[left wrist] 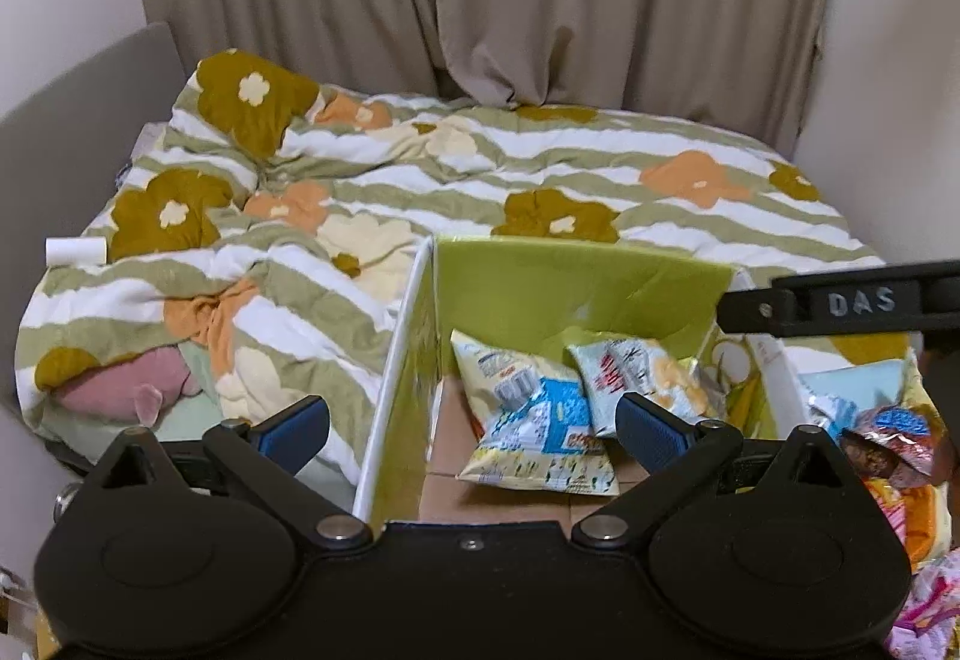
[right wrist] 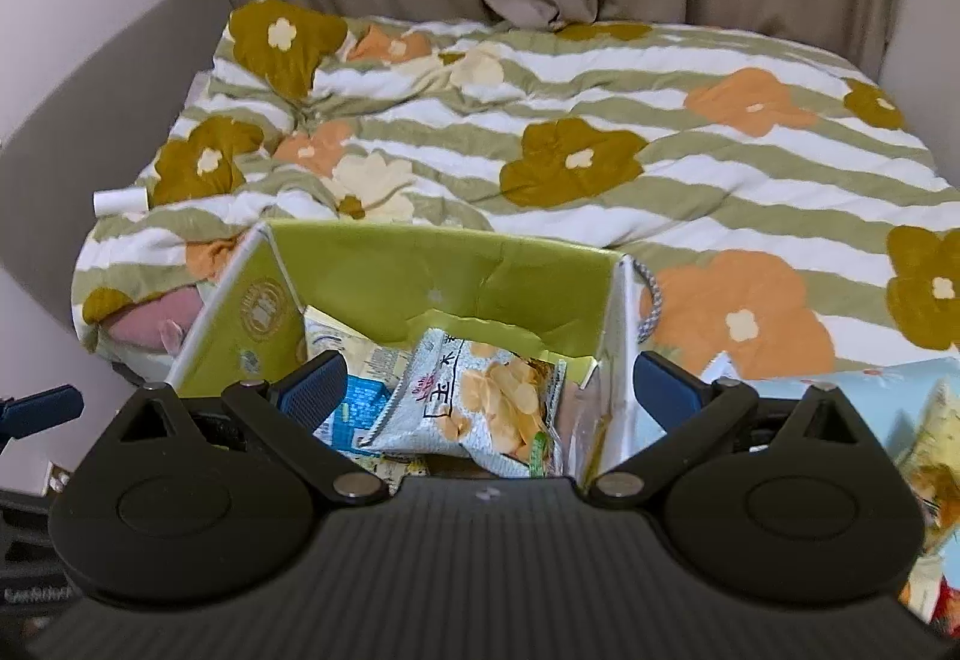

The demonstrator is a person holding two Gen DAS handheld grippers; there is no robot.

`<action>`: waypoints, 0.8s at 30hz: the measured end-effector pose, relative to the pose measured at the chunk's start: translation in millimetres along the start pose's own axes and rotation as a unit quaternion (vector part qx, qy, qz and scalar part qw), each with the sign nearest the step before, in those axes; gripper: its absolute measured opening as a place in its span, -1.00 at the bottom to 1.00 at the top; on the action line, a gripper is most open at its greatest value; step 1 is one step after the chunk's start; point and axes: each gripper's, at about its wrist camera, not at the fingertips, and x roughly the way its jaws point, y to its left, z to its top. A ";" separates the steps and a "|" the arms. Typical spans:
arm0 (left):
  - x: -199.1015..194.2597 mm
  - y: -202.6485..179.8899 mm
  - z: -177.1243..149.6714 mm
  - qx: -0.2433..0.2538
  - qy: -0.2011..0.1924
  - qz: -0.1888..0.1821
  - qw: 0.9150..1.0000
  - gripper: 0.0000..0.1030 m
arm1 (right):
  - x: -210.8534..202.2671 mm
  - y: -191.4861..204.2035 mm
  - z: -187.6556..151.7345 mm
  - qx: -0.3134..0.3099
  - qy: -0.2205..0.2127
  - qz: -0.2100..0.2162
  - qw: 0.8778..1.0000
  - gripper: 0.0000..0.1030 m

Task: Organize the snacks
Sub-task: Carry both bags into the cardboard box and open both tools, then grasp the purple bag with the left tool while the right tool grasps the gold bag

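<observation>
We hold the left claw [left wrist: 473, 429] spread wide and empty over the green box [left wrist: 576, 282], straddling its left wall. Our right claw [right wrist: 489, 387] is also released, above the same box. Inside lie a chip bag [right wrist: 480, 408] and a blue-and-yellow snack bag [left wrist: 540, 420]. More snack packets [left wrist: 882, 438] sit on the bed [right wrist: 660, 120] just right of the box.

You have a bed under a green-and-white striped floral quilt [right wrist: 600, 120]; on it stands the open lime-green cardboard box [right wrist: 420, 270], with loose snack packets [left wrist: 882, 438] just right of that box.
</observation>
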 end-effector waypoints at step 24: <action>-95.8 -143.7 -65.7 0.052 -0.012 -0.131 0.990 1.00 | -193.8 -166.5 -111.2 0.058 -0.064 -0.081 0.993 1.00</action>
